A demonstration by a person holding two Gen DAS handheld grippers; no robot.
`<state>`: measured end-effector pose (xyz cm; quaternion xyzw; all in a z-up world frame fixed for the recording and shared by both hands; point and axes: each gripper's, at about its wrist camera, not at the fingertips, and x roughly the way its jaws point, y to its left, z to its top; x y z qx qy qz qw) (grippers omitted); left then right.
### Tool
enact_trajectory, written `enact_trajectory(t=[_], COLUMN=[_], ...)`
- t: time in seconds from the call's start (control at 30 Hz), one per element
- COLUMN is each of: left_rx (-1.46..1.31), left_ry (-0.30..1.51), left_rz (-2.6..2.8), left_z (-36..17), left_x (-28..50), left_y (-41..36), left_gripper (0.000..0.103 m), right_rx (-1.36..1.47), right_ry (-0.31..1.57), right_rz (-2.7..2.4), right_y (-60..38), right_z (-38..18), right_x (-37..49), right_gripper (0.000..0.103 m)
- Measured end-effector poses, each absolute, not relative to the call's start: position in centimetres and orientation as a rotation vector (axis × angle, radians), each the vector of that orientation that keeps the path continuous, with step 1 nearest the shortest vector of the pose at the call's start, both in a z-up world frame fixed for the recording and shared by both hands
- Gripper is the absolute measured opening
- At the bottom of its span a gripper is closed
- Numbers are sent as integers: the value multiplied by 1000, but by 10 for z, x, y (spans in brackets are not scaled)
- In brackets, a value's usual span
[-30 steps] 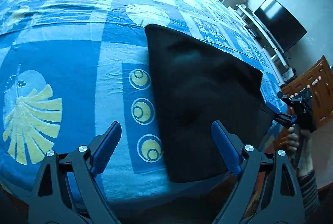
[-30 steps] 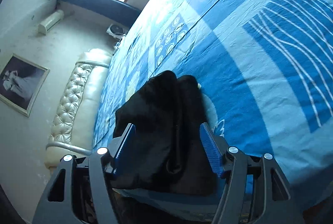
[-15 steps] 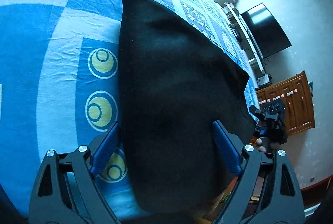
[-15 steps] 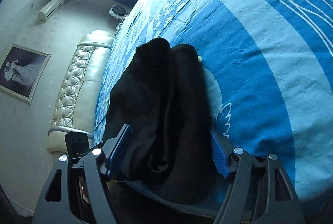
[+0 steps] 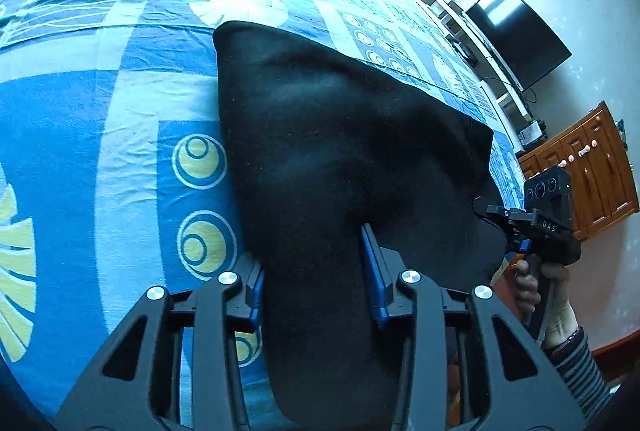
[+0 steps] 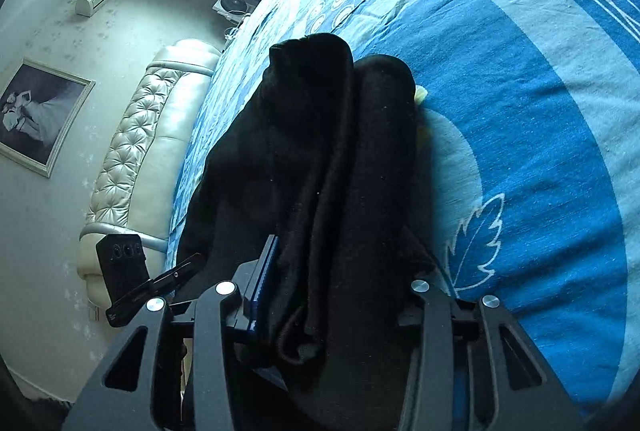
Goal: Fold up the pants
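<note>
I counted one pair of black pants [image 5: 340, 159], folded into a thick pad, and it lay on the bed [image 5: 120, 111] near the edge closest to me; there were two grippers, one in each of my hands, and one blue patterned bedsheet [image 6: 540, 111] under everything.

The left gripper [image 5: 316, 279] had its jaws closing, and the near end of the pants stood between them; the two blue pads [image 5: 374, 275] were already against the cloth on both sides, so I read it as a pinch on the fabric. The right gripper [image 6: 340, 295] had also its jaws closing, with the layered side edge of the pants between them; its left blue pad [image 6: 264, 279] touched the cloth, but the other pad was hidden behind the fabric. In the left wrist view the right gripper [image 5: 496, 213] appeared at the far right corner of the pants, with the hand [image 5: 548, 291] under it and a striped sleeve [image 5: 580, 363].

The pants looked plain black and soft, with no pattern; from the left they showed one broad smooth face with a shallow dent, and from the right I saw several stacked layers with a rolled hem at the near end. The near part hung a little over the edge of the bed.
</note>
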<state>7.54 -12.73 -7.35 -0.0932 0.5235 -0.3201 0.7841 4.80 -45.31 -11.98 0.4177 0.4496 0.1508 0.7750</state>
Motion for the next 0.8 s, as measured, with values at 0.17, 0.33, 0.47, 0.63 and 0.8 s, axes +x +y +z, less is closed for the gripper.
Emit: enact_trajectory(t=[0.17, 0.33, 0.47, 0.63, 0.8], left_rx=[-136, -114, -99, -115, -148], left_ry=[1107, 1107, 1099, 1091, 1089], left_rz=[-656, -606, -552, -495, -475], left_z=[-66, -60, -55, -53, -55], left_x=[76, 80, 84, 88, 90], left_y=[-113, -80, -46, -6, 23], left_gripper=[37, 37, 37, 37, 37], right_rx=[902, 896, 890, 877, 859], right_ry=[975, 989, 1001, 1019, 1034], right_rz=[348, 406, 455, 507, 523], right_y=[-432, -404, -382, -348, -325], right_z=[-117, -122, -127, -130, -129], right_x=[59, 80, 97, 116, 126], right_gripper=[43, 43, 43, 43, 43])
